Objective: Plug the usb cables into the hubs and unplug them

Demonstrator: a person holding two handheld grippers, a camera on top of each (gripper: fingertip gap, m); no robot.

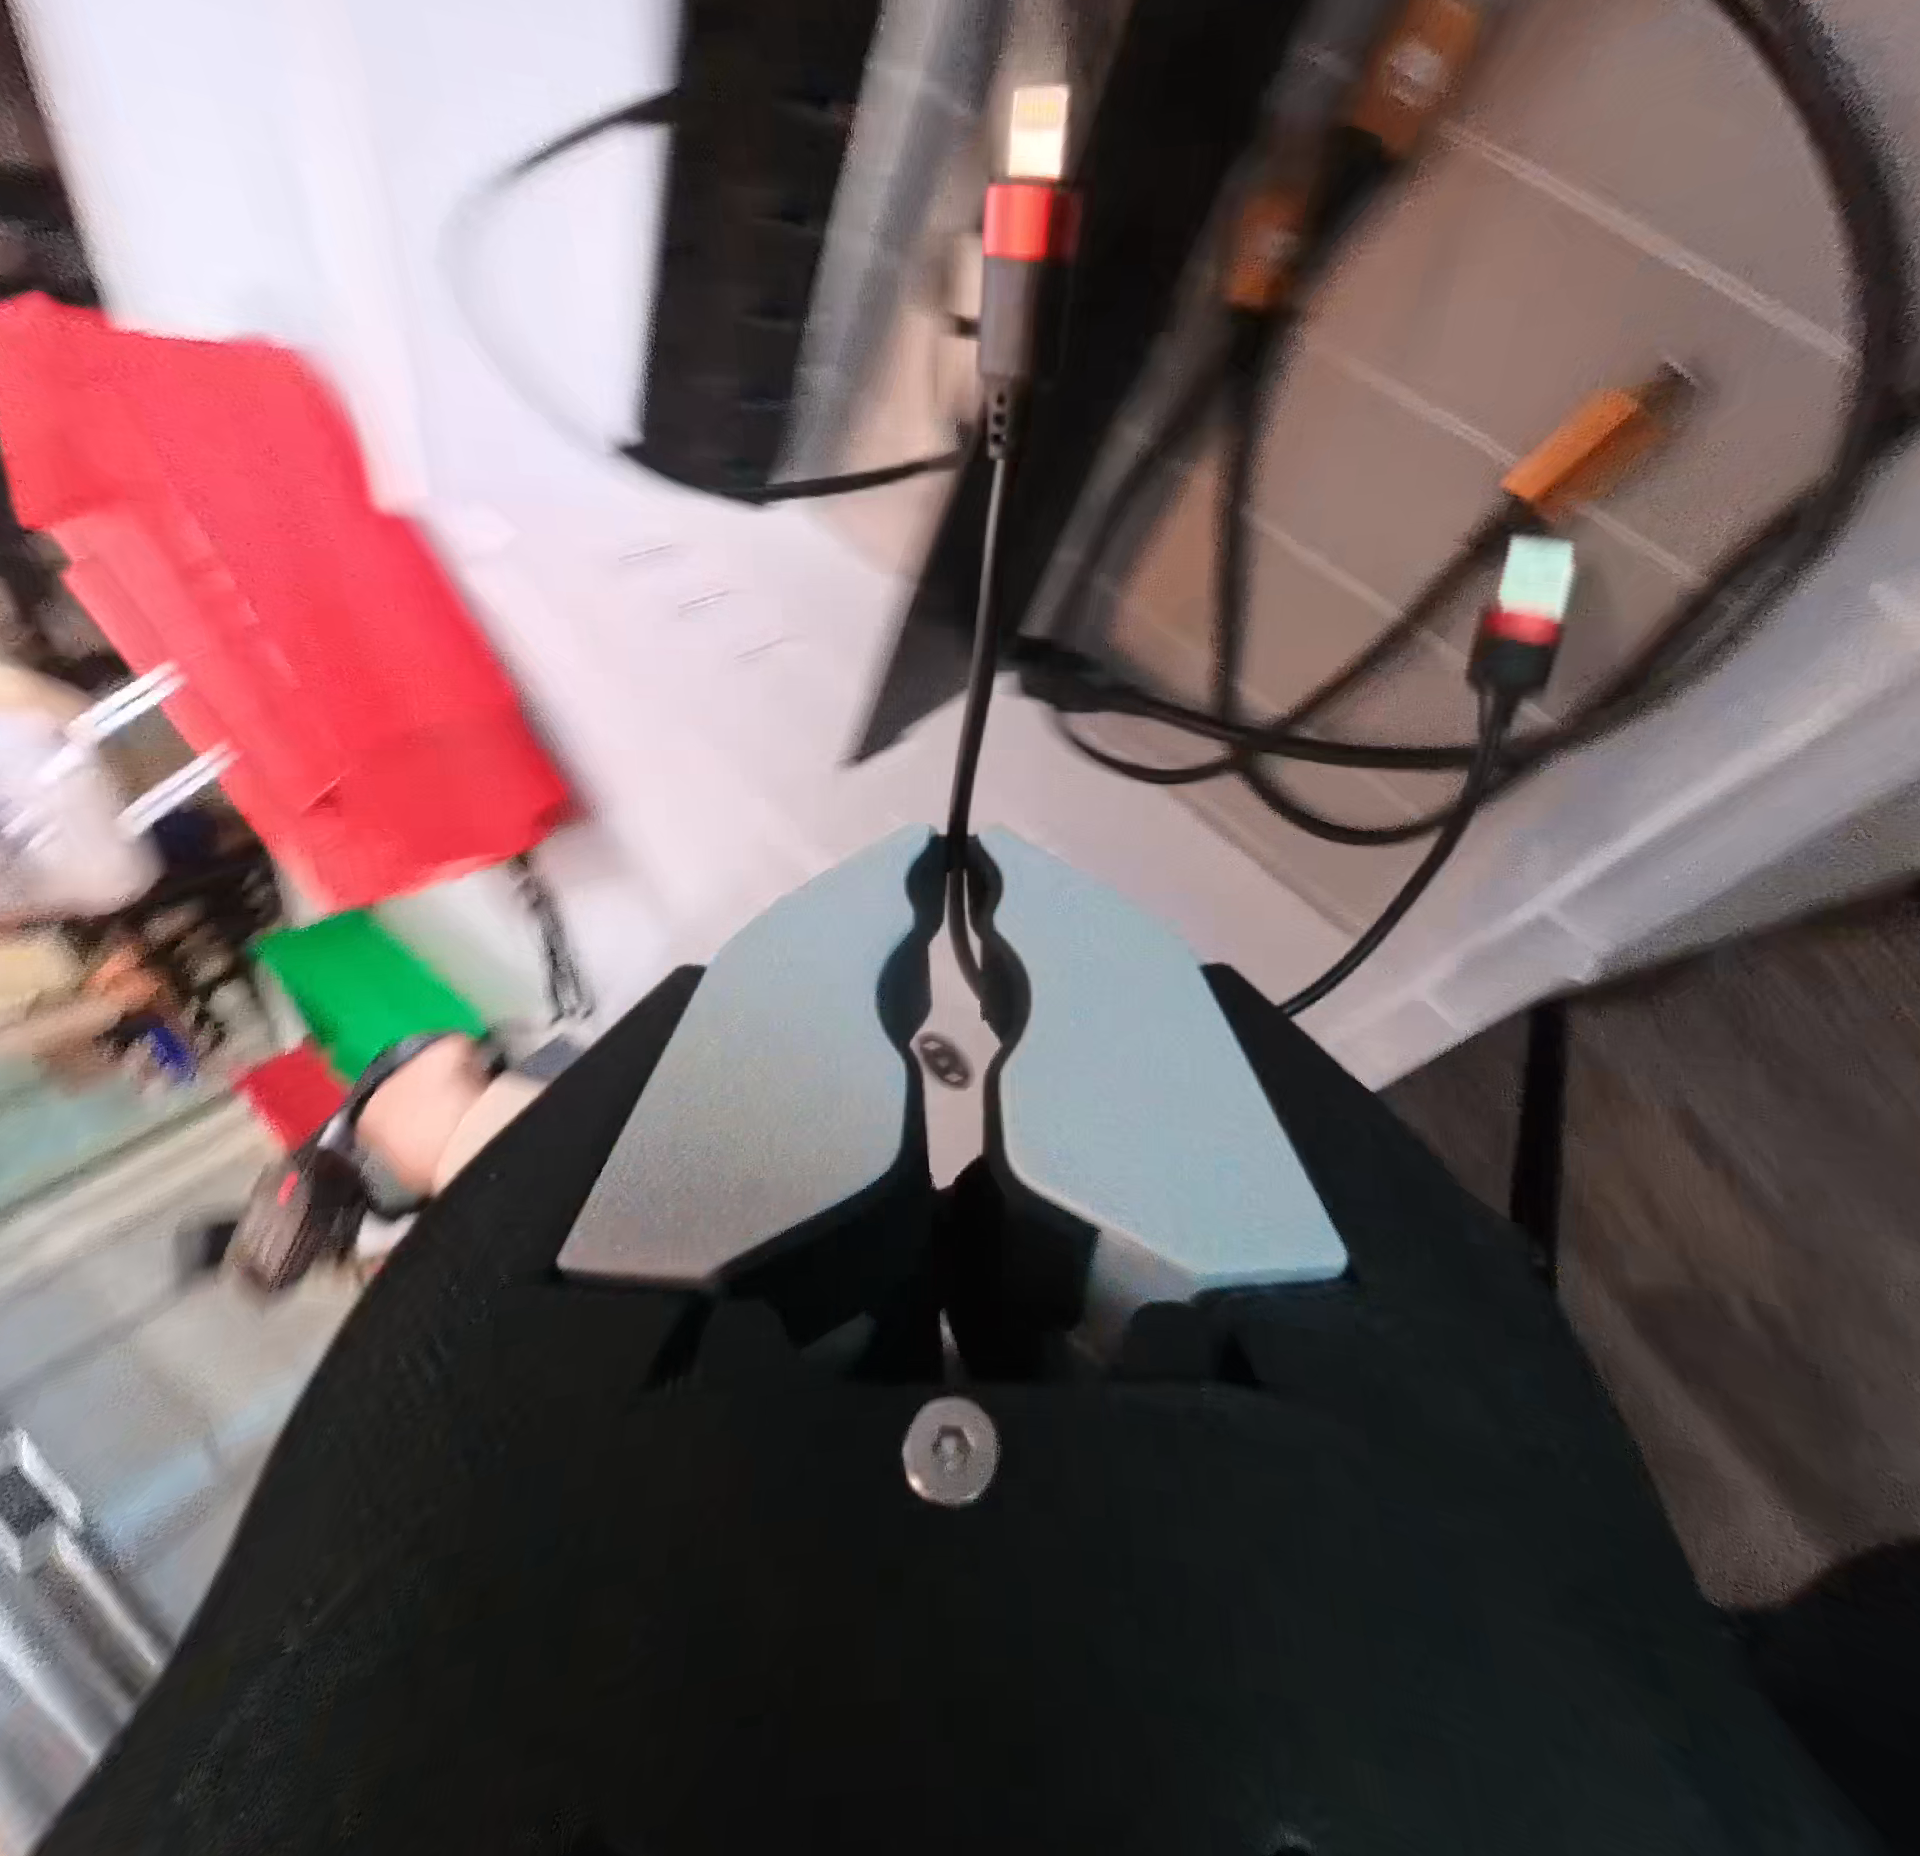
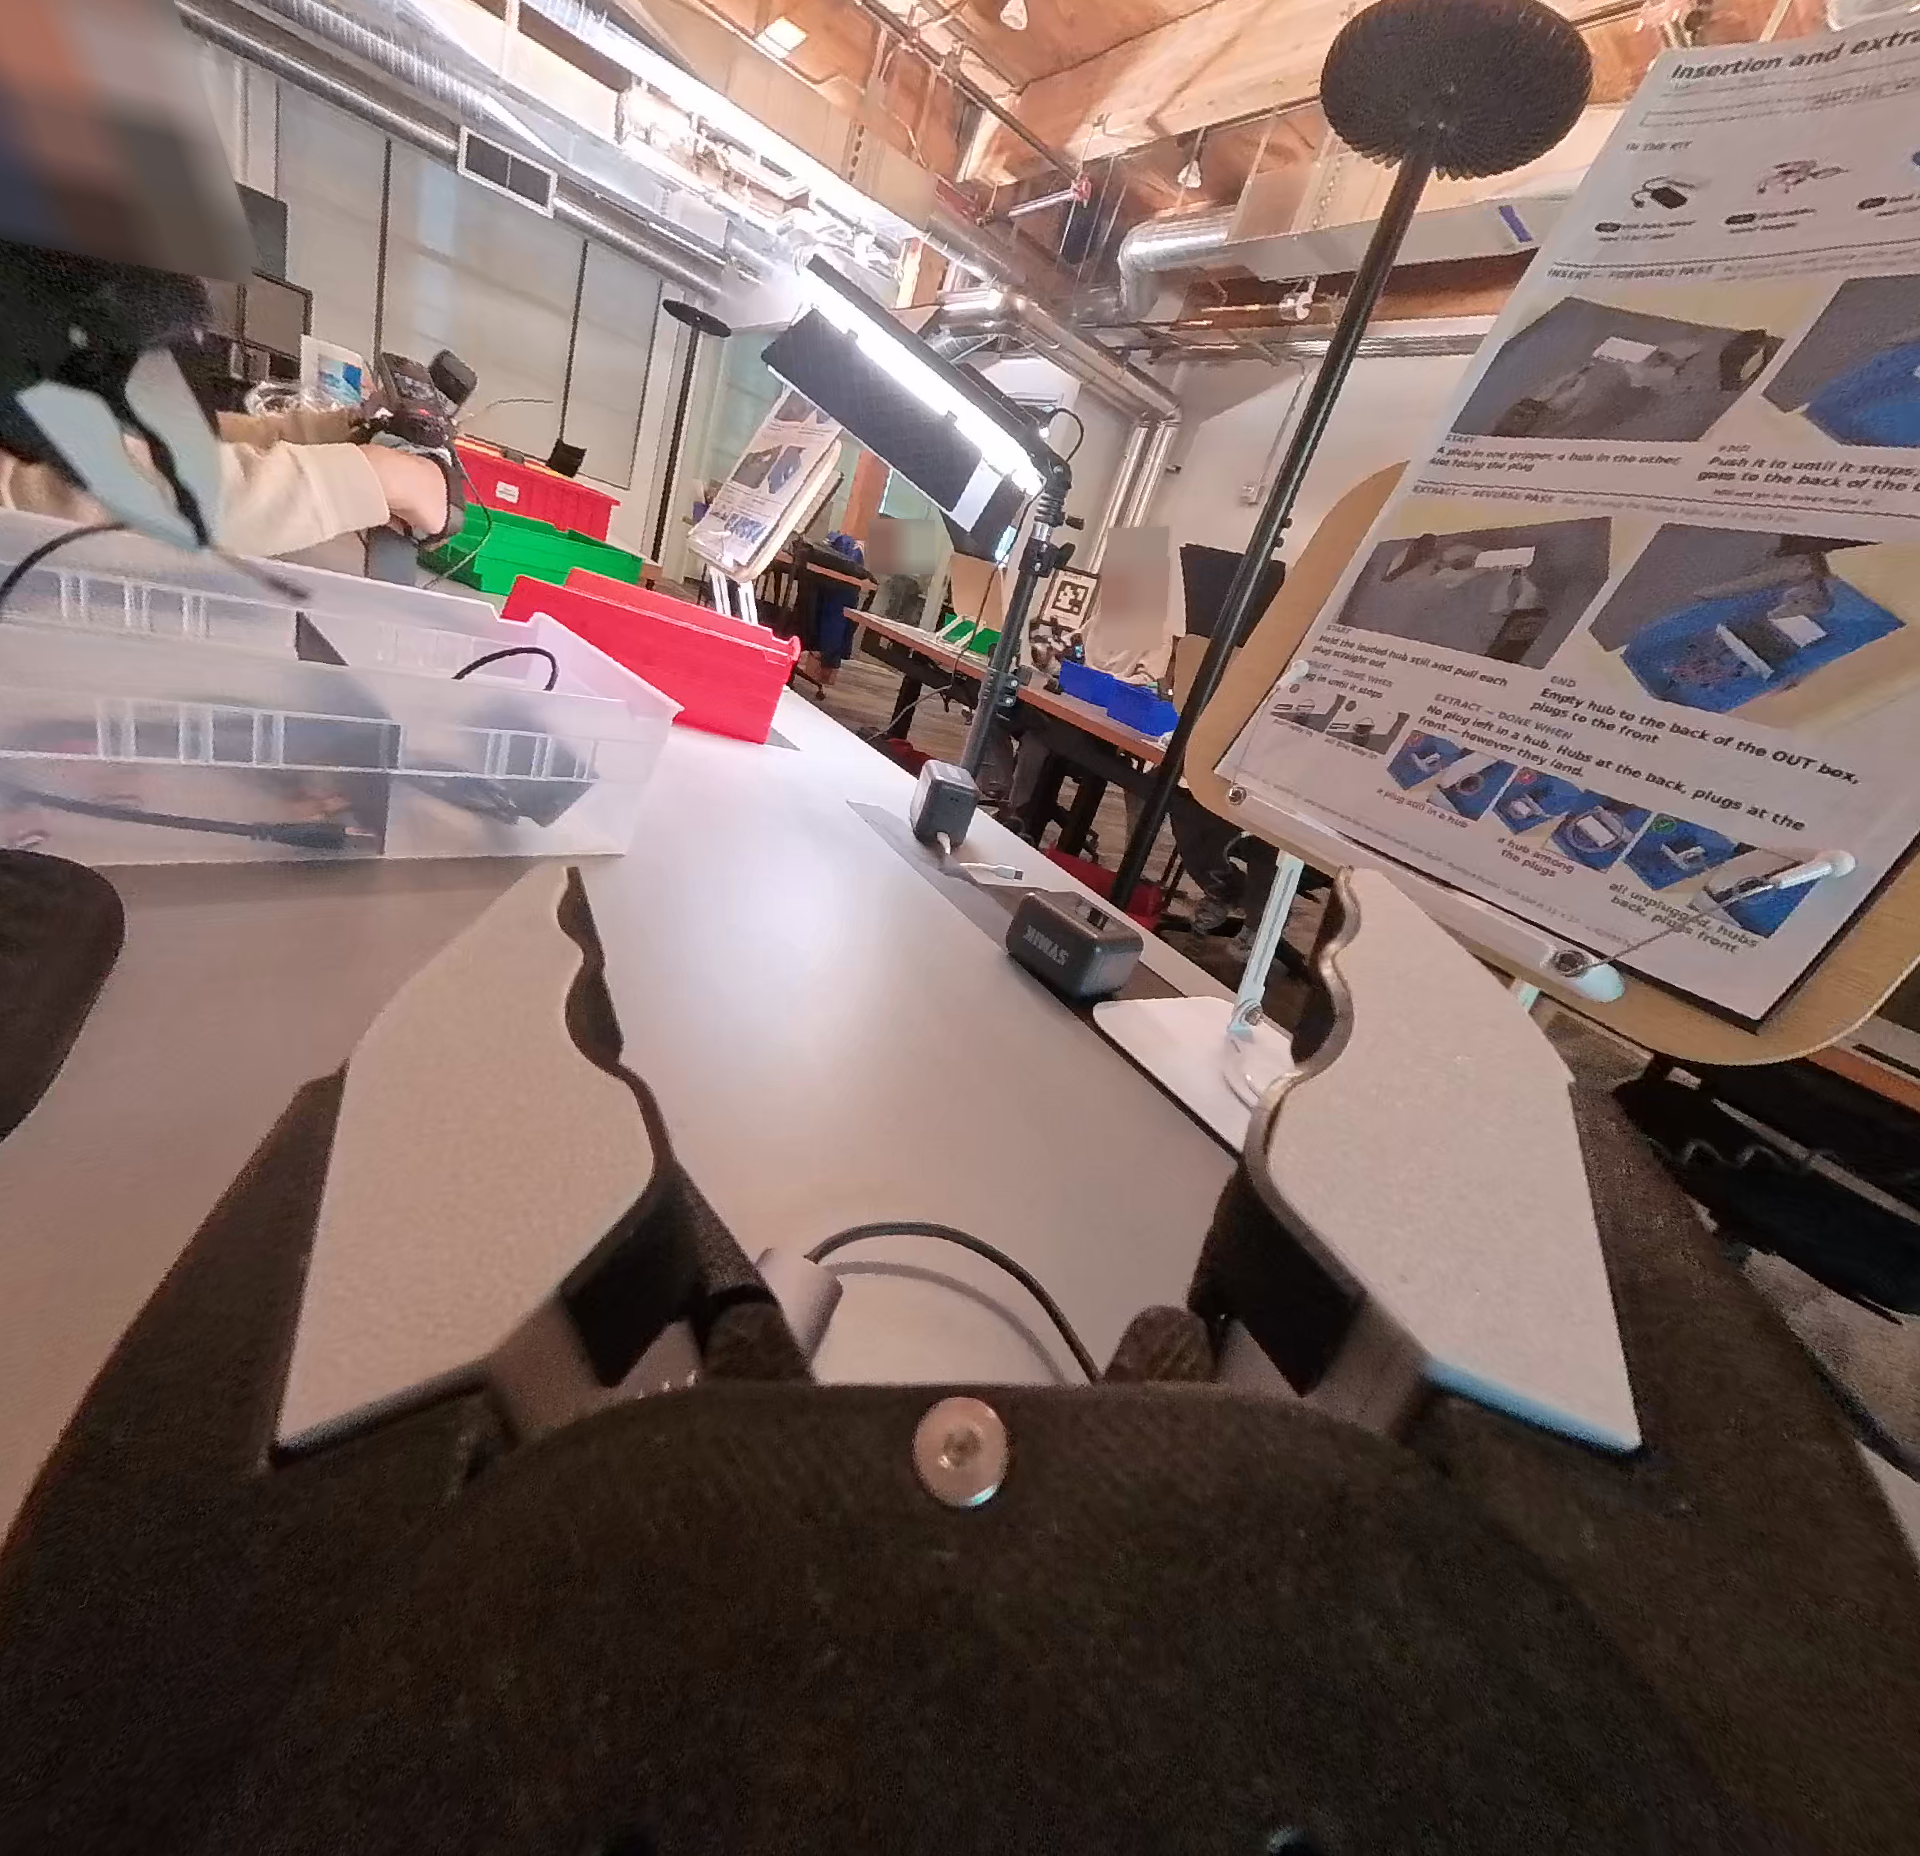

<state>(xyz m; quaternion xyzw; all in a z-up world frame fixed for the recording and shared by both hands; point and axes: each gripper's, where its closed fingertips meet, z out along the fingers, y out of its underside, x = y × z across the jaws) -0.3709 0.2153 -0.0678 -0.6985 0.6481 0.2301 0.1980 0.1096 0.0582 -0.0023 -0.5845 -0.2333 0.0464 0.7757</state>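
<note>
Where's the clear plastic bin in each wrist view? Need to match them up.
Left wrist view: the clear plastic bin fills the upper right, with black cables lying in it, beyond the left gripper.
Right wrist view: the bin sits at the left edge on the grey table.
Shared landmark: the red bin beside it.

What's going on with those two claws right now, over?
Left gripper shut on thin black cable, red-collared plug dangling over clear bin. Right gripper open, empty, above grey table. Nothing blocking.
</note>
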